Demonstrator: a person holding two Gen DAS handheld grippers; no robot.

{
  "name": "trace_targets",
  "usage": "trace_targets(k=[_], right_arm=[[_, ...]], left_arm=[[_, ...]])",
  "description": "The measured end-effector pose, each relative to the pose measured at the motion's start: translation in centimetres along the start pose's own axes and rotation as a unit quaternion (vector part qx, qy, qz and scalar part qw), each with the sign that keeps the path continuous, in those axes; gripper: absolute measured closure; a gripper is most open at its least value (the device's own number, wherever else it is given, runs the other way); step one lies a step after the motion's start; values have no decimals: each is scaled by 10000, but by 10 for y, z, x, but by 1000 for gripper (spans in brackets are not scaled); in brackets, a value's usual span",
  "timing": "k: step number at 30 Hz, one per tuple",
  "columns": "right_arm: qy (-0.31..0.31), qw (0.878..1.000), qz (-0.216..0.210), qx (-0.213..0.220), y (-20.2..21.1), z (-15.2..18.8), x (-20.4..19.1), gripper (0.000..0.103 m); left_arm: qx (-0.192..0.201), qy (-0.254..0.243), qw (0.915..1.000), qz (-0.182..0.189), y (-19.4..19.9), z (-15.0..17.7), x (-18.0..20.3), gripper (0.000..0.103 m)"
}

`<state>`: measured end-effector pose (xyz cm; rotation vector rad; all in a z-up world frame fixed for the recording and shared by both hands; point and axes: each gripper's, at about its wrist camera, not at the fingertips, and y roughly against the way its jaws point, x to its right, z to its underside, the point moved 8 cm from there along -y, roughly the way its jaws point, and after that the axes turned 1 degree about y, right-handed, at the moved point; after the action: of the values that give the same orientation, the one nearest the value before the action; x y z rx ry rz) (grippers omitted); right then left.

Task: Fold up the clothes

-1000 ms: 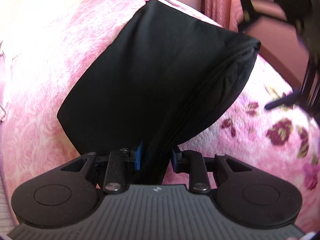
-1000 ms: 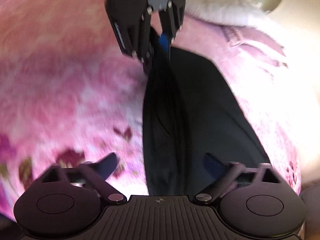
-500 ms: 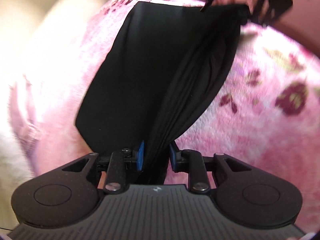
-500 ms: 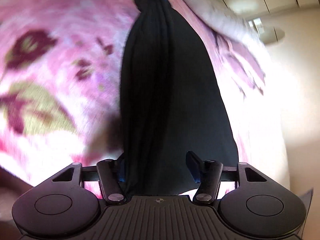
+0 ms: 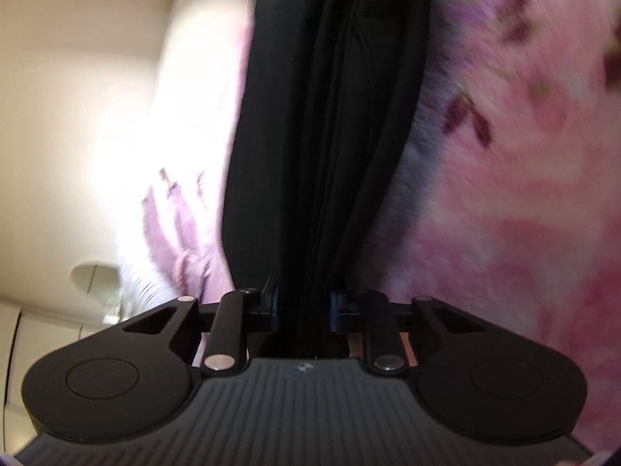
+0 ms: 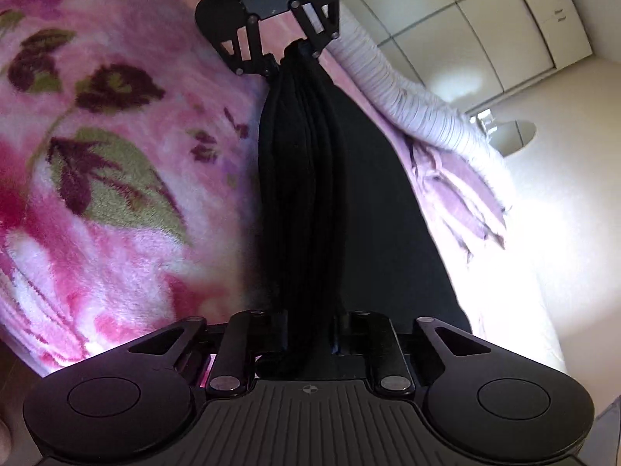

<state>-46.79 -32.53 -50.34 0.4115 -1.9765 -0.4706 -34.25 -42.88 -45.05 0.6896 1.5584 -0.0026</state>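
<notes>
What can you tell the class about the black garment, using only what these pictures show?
The black garment is plain, soft, matte cloth, gathered into long vertical folds. It stretches between the left gripper and the right gripper, bunched between the jaws of each, which are closing on it. It hangs over a fluffy pink flowered blanket.

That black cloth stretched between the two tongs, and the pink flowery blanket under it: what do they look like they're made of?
The black cloth looks like thin, soft, matte fabric, possibly a knit: it bunches into narrow lengthwise folds with no shine. The weave is too dark to tell. The pink blanket looks like plush fleece: a fuzzy, raised pile with a flower and leaf pattern and soft blurred edges.
</notes>
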Motion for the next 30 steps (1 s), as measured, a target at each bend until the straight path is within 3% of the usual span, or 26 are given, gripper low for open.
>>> trace_targets(k=[3,6,11,13,17,21,24,26,28,30], right_arm=[[315,9980,287,462,13,3,7,87],[498,9951,281,811,34,3,0,88],[832,9878,23,1316,81,-9,-37,88],[1054,9837,-15,1456,90,-10,-50,88],[1375,9848,-113,1054,70,9,-58,86],[1444,9871,35,685,75,15,-58,78],[1137,9929,233,268,89,17,-51,64],[462,9987,193,117,104,19,-42,62],[-237,9996,126,47,121,19,-34,62],[-996,9946,-34,277,144,8,-27,62]], left_arm=[[-276,192,9994,-78,42,3,-1,84],[-769,281,9966,-6,107,6,21,85],[-1662,737,9829,280,235,-15,80,84],[-1836,1118,9760,351,260,-34,101,83],[-1935,1294,9723,206,262,-66,130,76],[-1857,1489,9712,138,276,-63,131,66],[-1675,1958,9658,281,301,-54,125,62],[-1536,2704,9497,361,317,-42,113,63],[-1421,3539,9239,300,333,-24,96,63],[-1365,4121,9008,125,346,-4,80,63]])
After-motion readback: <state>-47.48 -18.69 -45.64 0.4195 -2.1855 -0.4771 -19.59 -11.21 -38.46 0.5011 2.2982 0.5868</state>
